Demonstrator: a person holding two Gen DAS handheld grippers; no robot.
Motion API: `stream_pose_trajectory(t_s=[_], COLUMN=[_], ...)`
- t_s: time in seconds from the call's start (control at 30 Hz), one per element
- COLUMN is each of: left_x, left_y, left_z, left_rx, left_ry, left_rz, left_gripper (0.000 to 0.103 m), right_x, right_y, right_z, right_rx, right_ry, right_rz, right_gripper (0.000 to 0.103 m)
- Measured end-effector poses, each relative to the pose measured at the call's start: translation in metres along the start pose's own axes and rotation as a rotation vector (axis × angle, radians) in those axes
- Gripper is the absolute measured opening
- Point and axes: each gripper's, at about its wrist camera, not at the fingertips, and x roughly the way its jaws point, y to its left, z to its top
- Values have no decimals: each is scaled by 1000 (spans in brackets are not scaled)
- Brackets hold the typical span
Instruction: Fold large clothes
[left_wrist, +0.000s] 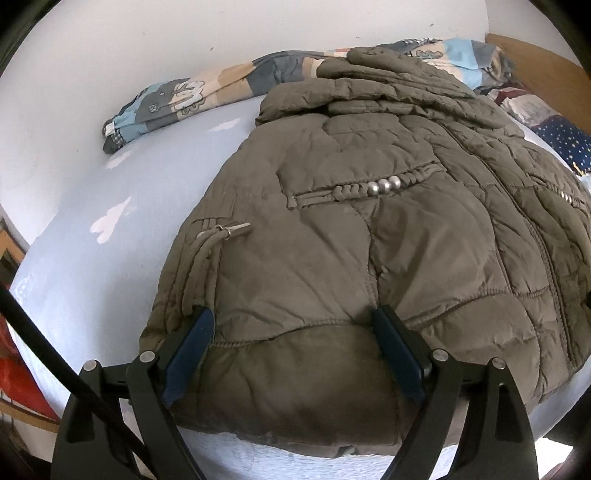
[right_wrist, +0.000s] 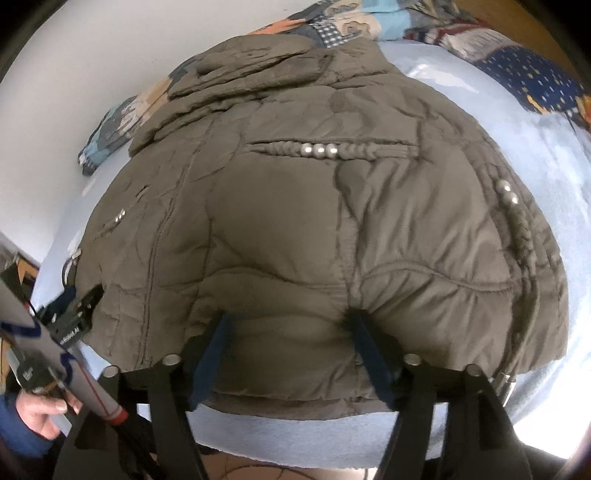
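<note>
Both spread wide over the near hem of the padded jacket (left_wrist: 369, 236) flat on the bed (left_wrist: 110, 206), left gripper (left_wrist: 293, 325) and right gripper (right_wrist: 288, 328) (nothing pinched), likely lining up a fold.

Olive puffer jacket (left_wrist: 369, 229) lies flat on pale blue sheet (left_wrist: 122, 266), hem twd camera. Left gripper (left_wrist: 293, 317) over hem, jaws wide, blue pads (left_wrist: 192, 350) resting on fabric, no pinch. Patterned blanket (left_wrist: 177, 99) bunched by white wall (left_wrist: 129, 48).
</note>
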Motion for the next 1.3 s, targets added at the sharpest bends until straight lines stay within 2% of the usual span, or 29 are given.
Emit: stream_pose_trajectory(t_s=[0.1, 0.23, 0.37, 0.43, 0.5, 0.57, 0.63, 0.67, 0.77, 0.9, 1.0, 1.13, 1.2, 1.3], left_x=[0, -2, -15, -24, -30, -32, -25, -16, 5, 0, -10, -8, -2, 4], left_y=[1, 3, 12, 22, 35, 58, 78, 87, 91, 108, 136, 171, 173, 164], left_z=[2, 12, 14, 16, 18, 18, 16, 14, 6, 8, 10, 2, -5, -4], left_rx=[10, 49, 37, 20, -20, -102, -177, -210, -226, -287, -392, -551, -579, -560], left_ry=[15, 72, 49, 35, 25, 35, 70, 115, 219, 206, 188, 210, 237, 242], left_rz=[-7, -34, -51, -47, -32, -24, -17, -28, -75, -109, -147, -207, -224, -263], left_gripper=[88, 88, 88, 88, 88, 88, 88, 88, 88, 88, 88, 88, 88, 86], right_x=[3, 4, -5, -18, -31, -38, -36, -33, -21, -18, -35, -59, -72, -84], right_y=[10, 12, 8, 5, 1, -11, -23, -27, -21, -12, -24, -42, -60, -85], right_z=[-1, 0, 1, 1, 1, 3, 3, 3, 2, 2, 9, 15, 16, 16], right_rx=[-58, -76, -55, -49, -43, -3, 49, 66, 27, -16, 39, 97, 173, 296], right_ry=[7, 10, -2, -41, -95, -125, -113, -96, -48, -43, -97, -184, -223, -259], right_rz=[-22, -31, -14, -15, -38, -64, -62, -57, -89, -114, -68, -89, -88, -82], right_gripper=[84, 86, 86, 86, 86, 86, 86, 86, 88, 88, 87, 87, 87, 85])
